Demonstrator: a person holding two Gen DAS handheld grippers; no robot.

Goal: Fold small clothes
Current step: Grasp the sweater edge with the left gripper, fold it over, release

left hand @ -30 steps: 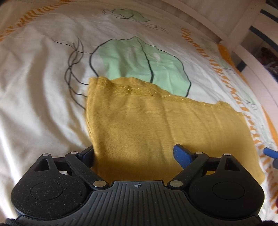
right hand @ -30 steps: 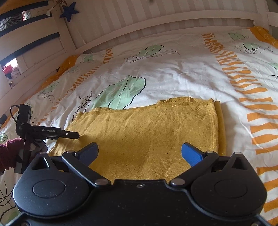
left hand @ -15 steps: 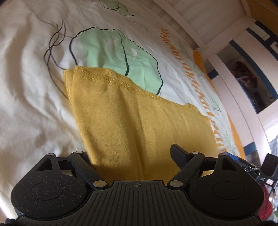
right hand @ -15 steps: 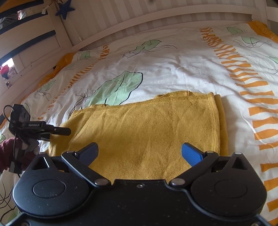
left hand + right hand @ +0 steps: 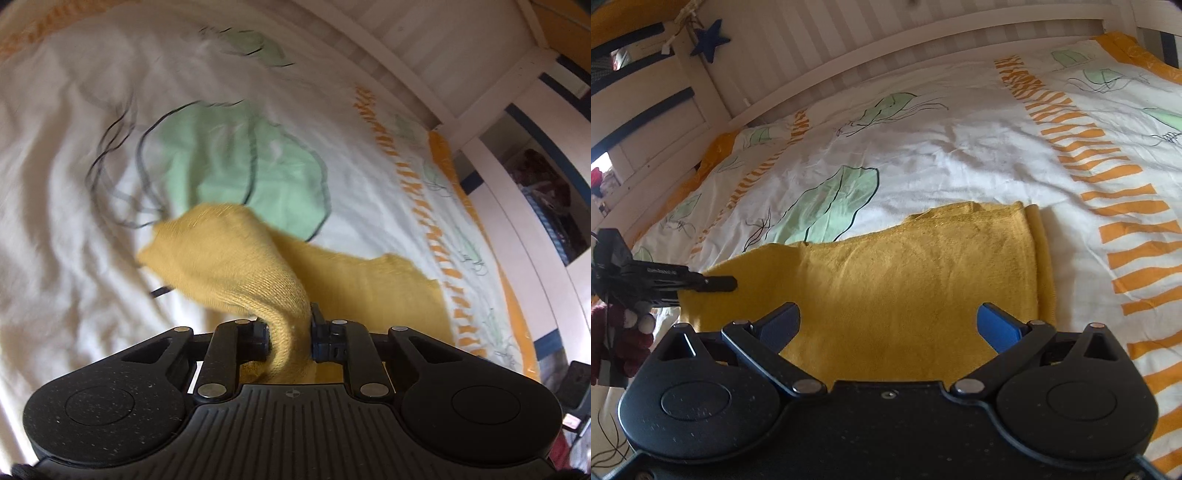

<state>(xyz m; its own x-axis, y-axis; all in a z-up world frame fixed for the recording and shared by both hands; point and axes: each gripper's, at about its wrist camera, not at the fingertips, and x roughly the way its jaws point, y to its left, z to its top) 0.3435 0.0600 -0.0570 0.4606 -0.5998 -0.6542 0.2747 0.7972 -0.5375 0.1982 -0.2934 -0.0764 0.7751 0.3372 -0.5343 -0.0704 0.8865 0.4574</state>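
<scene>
A mustard yellow knitted garment (image 5: 905, 277) lies folded on the bed's patterned duvet (image 5: 960, 155). My left gripper (image 5: 290, 334) is shut on the garment's near left corner (image 5: 236, 258) and holds it bunched and lifted off the duvet. From the right wrist view the left gripper (image 5: 716, 283) shows at the garment's left end. My right gripper (image 5: 888, 326) is open and empty, hovering over the garment's near edge with its blue pads (image 5: 999, 326) apart.
A white slatted bed frame (image 5: 886, 51) runs along the far side, with a blue star (image 5: 711, 38) hanging at its left post. White rails and a shelf (image 5: 546, 206) stand past the bed's right edge. The duvet (image 5: 74, 221) is wrinkled.
My left gripper has shut on the garment's left corner and lifted it, bunching the cloth. My right gripper stays open over the garment, having shifted slightly closer.
</scene>
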